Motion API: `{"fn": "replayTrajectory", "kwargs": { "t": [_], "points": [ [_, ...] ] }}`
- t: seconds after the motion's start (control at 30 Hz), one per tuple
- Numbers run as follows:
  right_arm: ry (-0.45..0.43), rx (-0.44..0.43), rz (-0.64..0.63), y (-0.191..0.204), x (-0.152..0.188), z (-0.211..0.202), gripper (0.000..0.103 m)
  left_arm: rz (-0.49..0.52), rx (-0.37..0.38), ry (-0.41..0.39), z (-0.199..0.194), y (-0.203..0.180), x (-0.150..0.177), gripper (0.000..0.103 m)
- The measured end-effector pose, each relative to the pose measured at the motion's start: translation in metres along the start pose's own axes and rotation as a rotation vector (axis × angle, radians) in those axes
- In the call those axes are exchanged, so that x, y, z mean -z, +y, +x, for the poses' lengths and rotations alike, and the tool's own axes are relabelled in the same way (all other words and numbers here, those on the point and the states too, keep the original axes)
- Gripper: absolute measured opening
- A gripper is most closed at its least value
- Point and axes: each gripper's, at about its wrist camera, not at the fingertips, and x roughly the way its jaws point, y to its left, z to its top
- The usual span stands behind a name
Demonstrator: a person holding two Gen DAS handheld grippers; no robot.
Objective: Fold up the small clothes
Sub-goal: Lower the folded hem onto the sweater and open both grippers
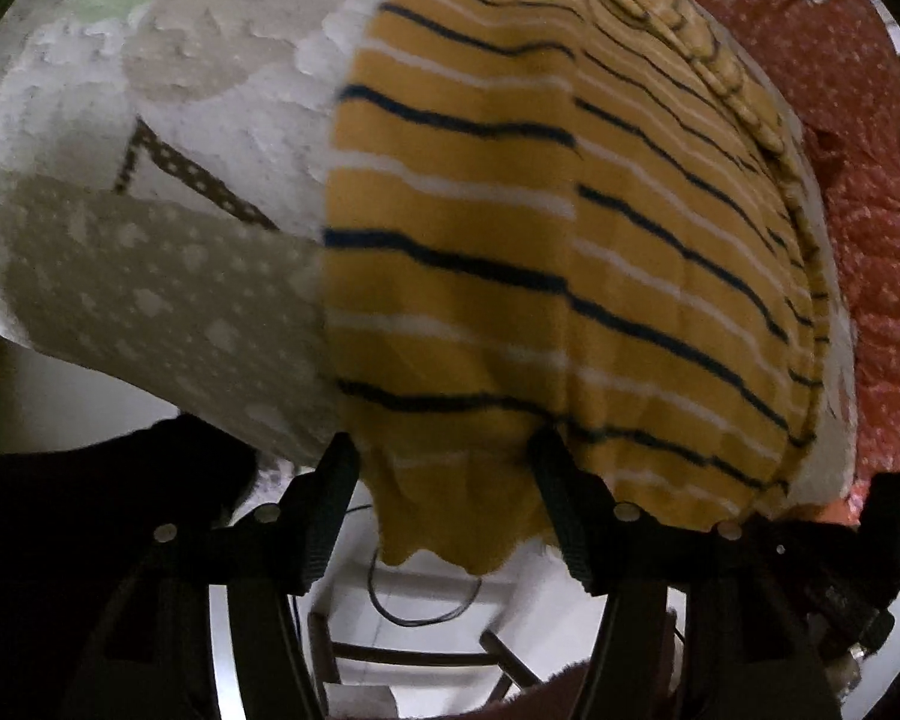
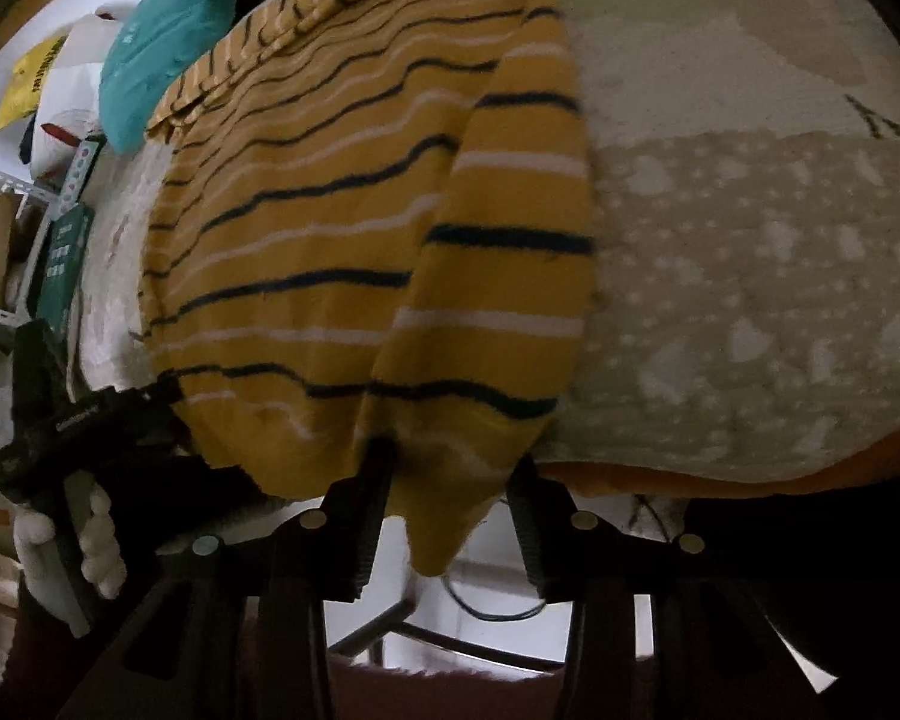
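The striped garment (image 1: pixel 462 252) lies lengthwise ahead of both grippers. Left gripper (image 1: pixel 444 456) and right gripper (image 2: pixel 450 456) stand apart, straddling its near hem.

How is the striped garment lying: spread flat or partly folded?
Partly folded: the striped garment has one side panel doubled over its body, its edge crossing the stripes.

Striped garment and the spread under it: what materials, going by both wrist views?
Striped garment: likely soft matte knit in mustard with dark and white stripes; fuzzy stripe edges and limp drape suggest it. Spread: looks like a textured, possibly quilted, matte pale fabric with a printed pattern; blur leaves the weave open.
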Motion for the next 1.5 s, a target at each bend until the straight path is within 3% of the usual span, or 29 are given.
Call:
{"fn": "replayTrajectory", "kwargs": {
  "t": [0.13, 0.17, 0.2, 0.23, 0.27, 0.3, 0.47, 0.6, 0.77, 0.9, 1.03, 1.27, 1.43, 1.5],
  "points": [
    [-0.006, 0.000, -0.006, 0.006, 0.001, 0.005, 0.046, 0.020, 0.019, 0.034, 0.008, -0.008, 0.006, 0.059],
    [0.001, -0.001, -0.008, 0.006, 0.001, 0.008, 0.047, 0.030, 0.014, 0.066, 0.012, -0.010, 0.007, 0.045],
    [0.008, -0.005, -0.013, 0.007, 0.001, 0.010, 0.045, 0.038, 0.008, 0.090, 0.016, -0.012, 0.007, 0.012],
    [0.015, -0.007, -0.021, 0.008, 0.002, 0.012, 0.040, 0.045, -0.004, 0.105, 0.018, -0.014, 0.010, 0.009],
    [0.019, -0.007, -0.027, 0.009, 0.002, 0.012, 0.014, 0.042, -0.008, 0.091, 0.016, -0.015, 0.011, 0.009],
    [0.028, -0.014, -0.035, 0.011, 0.003, 0.012, 0.009, 0.033, 0.002, 0.082, 0.013, -0.014, 0.011, 0.008],
    [-0.021, -0.083, -0.056, 0.019, 0.001, -0.021, 0.008, -0.042, 0.139, 0.010, -0.026, -0.012, 0.018, 0.008],
    [-0.102, -0.193, -0.056, 0.038, -0.021, -0.060, 0.008, -0.033, 0.234, -0.069, -0.066, -0.019, 0.008, 0.008],
    [-0.215, -0.263, -0.082, 0.067, -0.081, -0.096, 0.008, -0.034, 0.311, -0.194, -0.108, -0.032, -0.050, 0.008],
    [-0.300, -0.240, -0.103, 0.084, -0.140, -0.108, 0.008, -0.053, 0.335, -0.264, -0.122, -0.049, -0.121, 0.008],
    [-0.336, -0.213, -0.042, 0.089, -0.210, -0.095, 0.008, -0.107, 0.333, -0.262, -0.109, -0.059, -0.187, 0.008],
    [-0.334, -0.153, 0.079, 0.064, -0.313, -0.048, 0.008, -0.146, 0.250, -0.241, -0.070, -0.077, -0.284, 0.009],
    [-0.288, -0.158, 0.229, 0.031, -0.357, -0.011, 0.014, -0.183, 0.325, -0.218, -0.058, -0.074, -0.316, 0.013],
    [-0.280, -0.149, 0.263, 0.022, -0.365, -0.002, 0.027, -0.169, 0.362, -0.238, -0.066, -0.075, -0.316, 0.025]
  ]
}}
